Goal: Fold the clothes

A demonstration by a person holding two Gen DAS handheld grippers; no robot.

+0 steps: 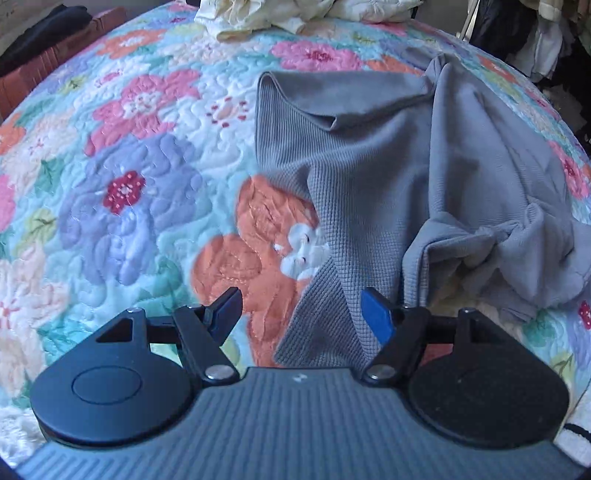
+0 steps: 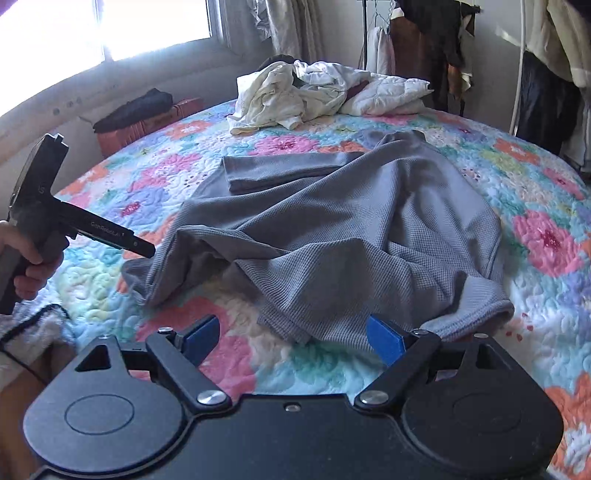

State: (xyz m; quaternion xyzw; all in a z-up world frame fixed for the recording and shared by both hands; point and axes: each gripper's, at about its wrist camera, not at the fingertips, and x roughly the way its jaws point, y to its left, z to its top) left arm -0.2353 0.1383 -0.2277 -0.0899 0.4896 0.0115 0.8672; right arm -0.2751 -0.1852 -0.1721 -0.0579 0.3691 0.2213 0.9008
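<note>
My left gripper (image 1: 301, 314) points down at the bed with its jaws spread wide. A narrow strip of the grey shirt (image 1: 406, 177) runs up between the blue pads (image 1: 375, 319), nearer the right pad, but neither pad presses on it, so I hold nothing there.

My right gripper (image 2: 293, 338) is also spread wide. The shirt's near hem lies just beyond the pads (image 2: 384, 338) and partly between them; the cloth looks untouched, though the right pad stands so near the hem that I cannot be sure of a gap.

The shirt lies crumpled in the middle of the flowered quilt (image 1: 122, 206). From the right wrist view it spreads from a bunched edge at the near left to a rounded hem at the near right, and one sleeve (image 2: 284, 170) lies flat across its far side, pointing left.

In that same view my left hand (image 2: 26, 258) grips its tool at the left edge, the tool's black finger (image 2: 110, 236) reaching to the shirt's left edge.

At the far end of the bed sits a heap of white clothes (image 2: 295, 92) beside a quilted white pillow (image 2: 388, 94). Dark clothes (image 2: 436, 40) hang on a rack at the far right, and a bright window (image 2: 110, 26) fills the far left.
</note>
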